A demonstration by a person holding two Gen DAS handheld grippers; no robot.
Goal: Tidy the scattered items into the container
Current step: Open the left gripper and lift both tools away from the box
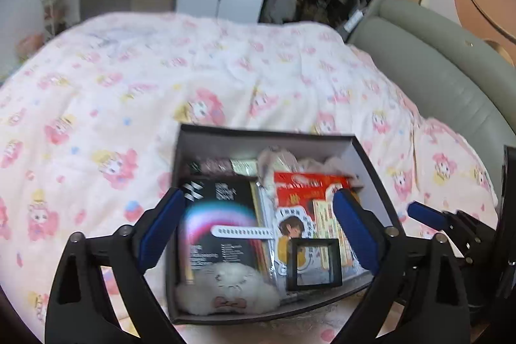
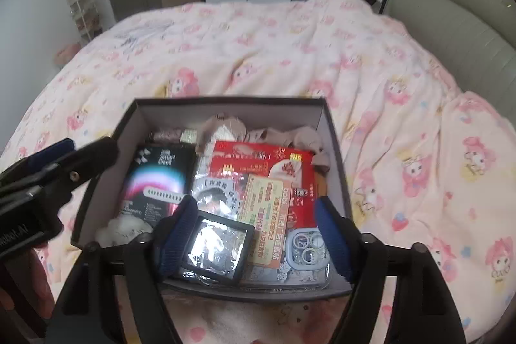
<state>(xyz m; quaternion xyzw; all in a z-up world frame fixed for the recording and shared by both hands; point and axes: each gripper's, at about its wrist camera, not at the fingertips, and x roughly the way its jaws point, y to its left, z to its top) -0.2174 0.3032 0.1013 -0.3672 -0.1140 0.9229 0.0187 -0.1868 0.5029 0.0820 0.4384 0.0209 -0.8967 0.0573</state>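
Observation:
A dark open box (image 1: 267,131) (image 2: 225,101) sits on the pink bed cover, filled with items: a black booklet (image 1: 222,215) (image 2: 154,179), a white strap (image 1: 242,231), a red packet (image 1: 306,186) (image 2: 258,163), a black square frame (image 1: 312,265) (image 2: 214,247), a white plush (image 1: 225,289), a phone case (image 2: 303,253). My left gripper (image 1: 258,234) is open above the box, empty. My right gripper (image 2: 254,237) is open above the box's near end, empty. Its left finger (image 2: 175,234) is next to the frame.
The pink patterned bed cover (image 1: 129,92) (image 2: 403,118) spreads all around the box. A grey-green headboard (image 1: 445,63) (image 2: 458,31) lies to the right. Wardrobes and a shelf stand beyond the bed.

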